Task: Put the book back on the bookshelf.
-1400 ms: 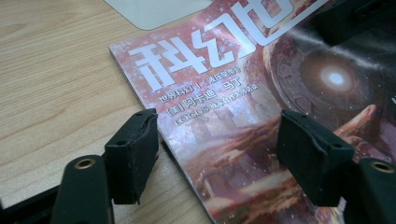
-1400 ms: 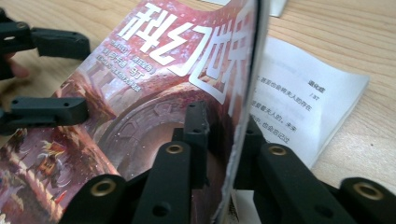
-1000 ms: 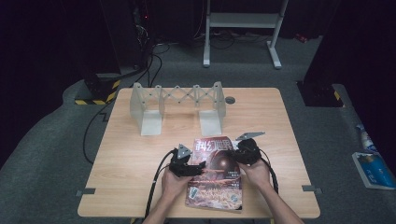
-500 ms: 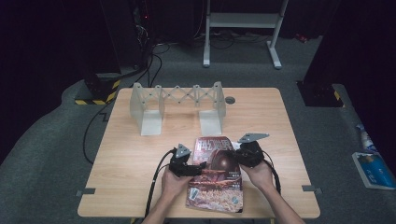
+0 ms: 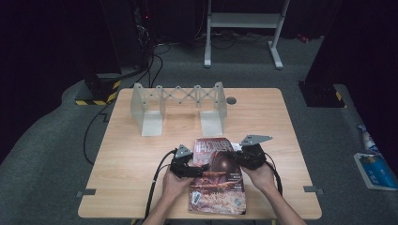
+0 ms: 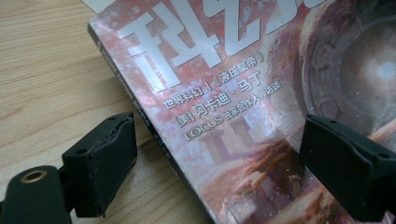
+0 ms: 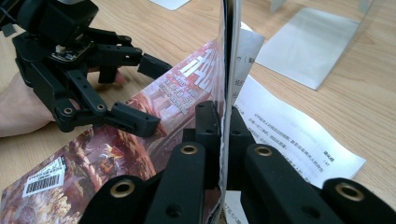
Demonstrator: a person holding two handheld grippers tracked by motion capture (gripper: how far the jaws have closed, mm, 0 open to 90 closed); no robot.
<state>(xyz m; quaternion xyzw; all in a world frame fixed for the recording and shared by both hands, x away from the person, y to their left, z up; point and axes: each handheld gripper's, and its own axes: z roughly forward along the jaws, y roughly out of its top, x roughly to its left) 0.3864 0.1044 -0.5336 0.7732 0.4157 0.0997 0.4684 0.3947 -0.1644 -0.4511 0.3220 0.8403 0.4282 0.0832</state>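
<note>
A magazine (image 5: 218,180) with a reddish cover lies at the table's near edge, between both hands. My left gripper (image 5: 202,168) is open and straddles the magazine's left edge (image 6: 233,93) without pressing on it; its jaws have just opened a little wider. One jaw hangs over the wood and the other over the cover. My right gripper (image 7: 223,116) is shut on the cover's right edge (image 7: 229,56) and holds it upright, so the cover curves up. A white printed page (image 7: 289,135) lies bared beneath. The left gripper (image 7: 156,93) also shows in the right gripper view.
A grey metal expanding rack (image 5: 178,105) with two flat base plates stands at the table's back middle. A small round grommet (image 5: 231,100) sits beside it. Cables trail off the table's near-left side. A blue pack (image 5: 373,168) lies on the floor at the right.
My right gripper has risen slightly, and the cover's right edge has come up with it. The left hand has stayed where it was.
</note>
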